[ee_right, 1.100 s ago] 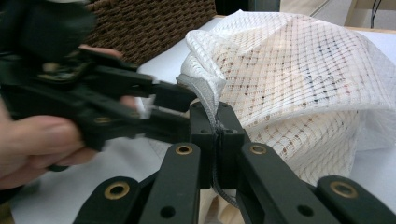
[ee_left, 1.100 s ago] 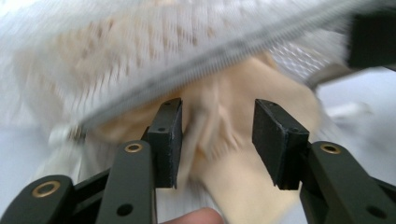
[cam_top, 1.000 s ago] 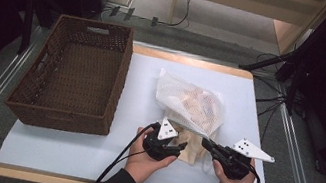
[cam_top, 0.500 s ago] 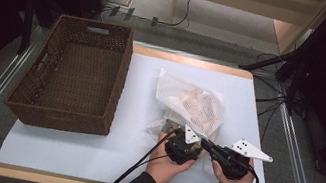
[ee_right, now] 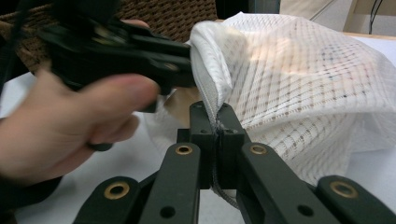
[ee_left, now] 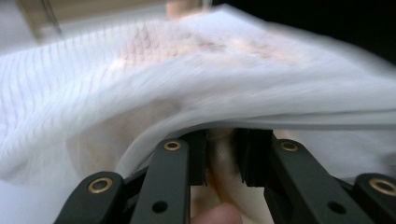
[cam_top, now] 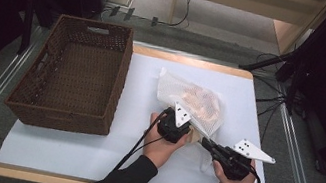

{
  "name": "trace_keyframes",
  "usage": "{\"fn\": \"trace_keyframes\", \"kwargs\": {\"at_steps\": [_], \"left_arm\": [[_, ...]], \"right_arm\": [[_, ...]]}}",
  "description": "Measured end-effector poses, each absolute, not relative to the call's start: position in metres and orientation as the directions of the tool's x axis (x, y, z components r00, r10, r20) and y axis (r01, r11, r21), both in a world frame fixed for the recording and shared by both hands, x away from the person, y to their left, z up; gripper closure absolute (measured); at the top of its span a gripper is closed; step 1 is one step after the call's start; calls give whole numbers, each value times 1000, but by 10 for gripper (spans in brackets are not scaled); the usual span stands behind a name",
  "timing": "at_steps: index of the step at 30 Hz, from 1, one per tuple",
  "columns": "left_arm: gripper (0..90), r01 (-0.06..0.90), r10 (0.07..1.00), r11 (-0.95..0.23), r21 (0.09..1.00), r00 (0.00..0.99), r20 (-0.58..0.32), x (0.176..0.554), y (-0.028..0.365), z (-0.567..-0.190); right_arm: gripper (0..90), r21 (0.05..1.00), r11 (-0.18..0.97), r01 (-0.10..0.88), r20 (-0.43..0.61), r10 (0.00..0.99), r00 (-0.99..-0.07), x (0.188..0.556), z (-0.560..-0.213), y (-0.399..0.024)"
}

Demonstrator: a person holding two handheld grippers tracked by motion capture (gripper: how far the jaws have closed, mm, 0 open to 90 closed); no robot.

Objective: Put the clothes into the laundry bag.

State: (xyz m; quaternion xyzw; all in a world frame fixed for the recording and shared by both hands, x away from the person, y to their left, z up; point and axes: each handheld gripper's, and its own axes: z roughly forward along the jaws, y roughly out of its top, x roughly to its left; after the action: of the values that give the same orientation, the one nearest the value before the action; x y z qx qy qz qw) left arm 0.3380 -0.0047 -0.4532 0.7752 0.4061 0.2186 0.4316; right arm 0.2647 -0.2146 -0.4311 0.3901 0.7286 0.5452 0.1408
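The mesh bag lies on the table, right of the basket. The right gripper is closed on the bag's near edge. The left gripper stands open under that edge.

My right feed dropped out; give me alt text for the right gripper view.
The right gripper is shut on the zippered edge of a white mesh bag with something pale inside. At left, a hand holds the left gripper against the bag's opening, with a wicker basket behind.

White grid-mesh bag; dark brown woven basket; black grippers; white table.
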Motion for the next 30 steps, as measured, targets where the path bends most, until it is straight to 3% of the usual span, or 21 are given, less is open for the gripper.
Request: {"fn": "trace_keyframes", "kwargs": {"at_steps": [4, 11, 19, 21, 23, 26, 30], "left_arm": [[738, 481, 799, -297, 825, 599, -61, 343, -1, -464], [502, 456, 731, -328, 827, 677, -83, 315, 11, -449], [442, 563, 753, -367, 740, 647, -119, 312, 10, -473], [488, 564, 754, -358, 744, 644, -125, 313, 4, -472], [640, 550, 742, -370, 749, 660, -118, 315, -6, -471], [781, 524, 741, -323, 788, 658, -134, 321, -16, -466], [805, 463, 752, -183, 867, 635, -180, 329, -16, -455]], "right_arm": [[884, 901, 94, 423, 229, 725, -650, 266, -433, -217], [884, 899, 96, 427, 230, 727, -647, 268, -435, -218], [884, 896, 103, 433, 230, 726, -648, 268, -437, -214], [884, 894, 111, 434, 226, 724, -651, 268, -438, -212], [884, 892, 113, 437, 229, 721, -654, 268, -439, -210], [884, 893, 113, 436, 228, 721, -654, 268, -439, -210], [884, 895, 106, 433, 230, 722, -653, 267, -438, -214]]}}
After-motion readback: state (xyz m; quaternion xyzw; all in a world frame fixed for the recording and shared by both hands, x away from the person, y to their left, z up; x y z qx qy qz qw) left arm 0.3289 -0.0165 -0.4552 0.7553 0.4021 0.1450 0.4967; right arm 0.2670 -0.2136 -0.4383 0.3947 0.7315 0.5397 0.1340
